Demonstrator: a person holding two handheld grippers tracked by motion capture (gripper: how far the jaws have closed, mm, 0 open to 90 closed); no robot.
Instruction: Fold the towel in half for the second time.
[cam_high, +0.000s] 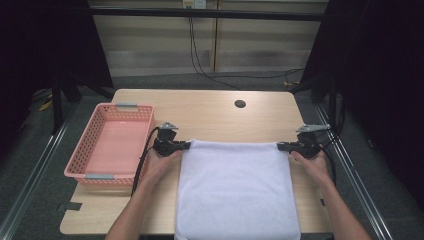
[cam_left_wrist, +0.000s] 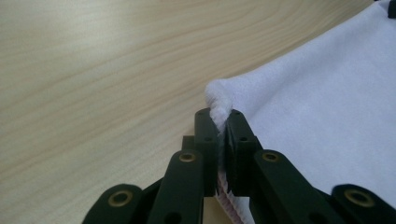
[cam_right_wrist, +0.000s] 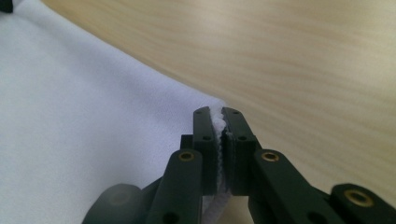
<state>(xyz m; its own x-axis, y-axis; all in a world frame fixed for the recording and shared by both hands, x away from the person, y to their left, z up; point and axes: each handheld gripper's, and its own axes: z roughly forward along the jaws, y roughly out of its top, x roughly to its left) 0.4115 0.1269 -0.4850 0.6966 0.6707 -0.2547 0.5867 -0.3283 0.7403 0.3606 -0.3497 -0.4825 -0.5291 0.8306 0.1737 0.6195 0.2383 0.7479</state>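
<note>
So the white towel (cam_high: 235, 187) lies flat on the wooden table (cam_high: 210, 110), just right of the pink basket (cam_high: 111, 145), and its near edge hangs over the table's front edge. The left gripper (cam_high: 186, 145) is clamped tight on the towel's far left corner, on the basket side. In the left gripper view a little tuft of fabric (cam_left_wrist: 219, 105) pokes out between the closed jaws. The right gripper (cam_high: 281, 146) does the same on the far right corner, well away from the basket, with the towel's hem (cam_right_wrist: 218, 122) squeezed between its jaws. Between the two grippers the far edge runs pretty much straight.
</note>
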